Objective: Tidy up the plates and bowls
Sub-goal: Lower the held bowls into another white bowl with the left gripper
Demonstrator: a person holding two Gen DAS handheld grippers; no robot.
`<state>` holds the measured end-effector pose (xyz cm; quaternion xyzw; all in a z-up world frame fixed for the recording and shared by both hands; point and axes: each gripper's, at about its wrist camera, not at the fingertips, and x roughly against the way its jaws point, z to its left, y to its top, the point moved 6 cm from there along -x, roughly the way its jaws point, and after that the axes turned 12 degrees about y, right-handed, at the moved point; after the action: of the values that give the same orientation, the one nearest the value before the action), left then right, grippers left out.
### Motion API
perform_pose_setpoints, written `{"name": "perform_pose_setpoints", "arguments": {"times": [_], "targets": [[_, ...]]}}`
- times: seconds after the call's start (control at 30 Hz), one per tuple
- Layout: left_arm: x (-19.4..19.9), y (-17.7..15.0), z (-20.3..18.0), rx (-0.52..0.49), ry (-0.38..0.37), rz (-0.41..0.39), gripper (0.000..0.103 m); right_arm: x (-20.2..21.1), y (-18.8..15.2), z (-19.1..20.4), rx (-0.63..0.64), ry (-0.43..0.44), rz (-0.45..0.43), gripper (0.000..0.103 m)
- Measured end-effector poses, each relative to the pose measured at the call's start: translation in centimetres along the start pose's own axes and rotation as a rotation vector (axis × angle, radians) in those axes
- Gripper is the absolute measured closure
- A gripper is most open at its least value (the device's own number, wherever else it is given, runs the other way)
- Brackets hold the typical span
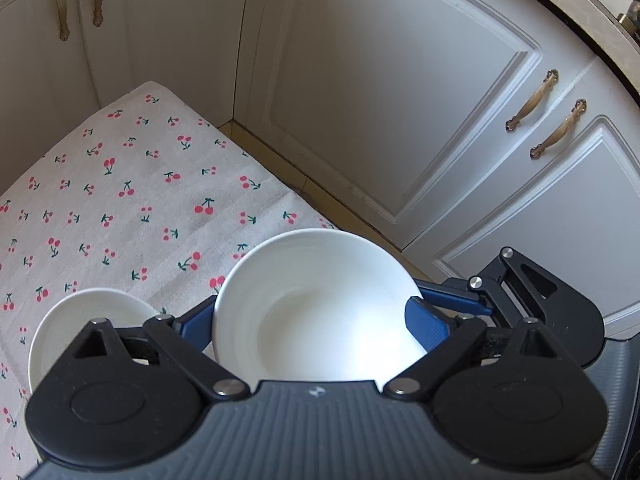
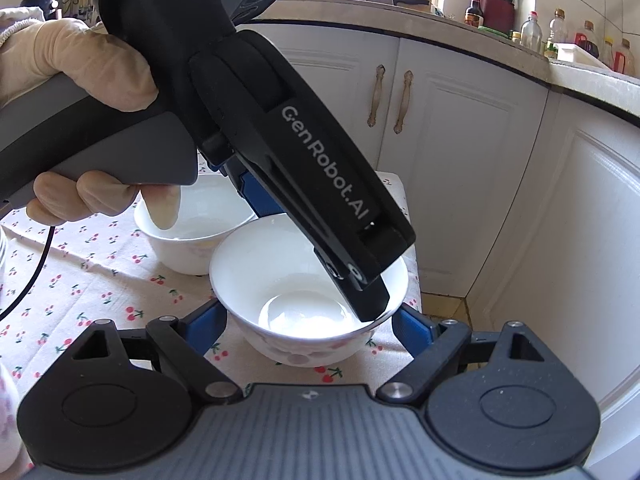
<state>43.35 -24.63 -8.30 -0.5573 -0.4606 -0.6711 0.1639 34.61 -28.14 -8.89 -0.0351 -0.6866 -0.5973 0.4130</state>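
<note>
At the table's edge nearest the white cupboard doors (image 2: 460, 140), a white bowl (image 2: 280, 264) with a pink flower pattern on its outer wall stands upright on the cherry-print tablecloth (image 2: 80, 280). It is empty. The left gripper (image 1: 312, 320), held by a gloved hand (image 2: 80, 64), comes down on it steeply from above. From its own camera, its blue fingers (image 1: 426, 328) lie against opposite sides of the bowl's rim, so it is clamped across the bowl. From the right wrist camera, its black linkage crosses over the near right part of the rim. The right gripper (image 2: 310, 326) sits low in front of the same bowl, pointing at it. Its jaws are parted, with one blue finger on each side of the bowl's lower wall. Cloth shows in the gap on both sides, so it grips nothing. A second white bowl (image 2: 192, 240), also empty, stands upright just behind and to the left of the first, further in from the edge. Whether the two touch cannot be told. Bottles (image 2: 532, 32) stand on the kitchen worktop (image 2: 400, 20) above the cupboards, well apart from the table.
</note>
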Motion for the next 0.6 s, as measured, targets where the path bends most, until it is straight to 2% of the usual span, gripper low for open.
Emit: {"name": "perform_pose_setpoints", "arguments": {"times": [0.6], "targets": [[6.2,-4.7,-1.3,0.019,-0.005,-0.039,0.008,5.2,0.3,5.3,0.020,0.036,-0.014,0.011]]}}
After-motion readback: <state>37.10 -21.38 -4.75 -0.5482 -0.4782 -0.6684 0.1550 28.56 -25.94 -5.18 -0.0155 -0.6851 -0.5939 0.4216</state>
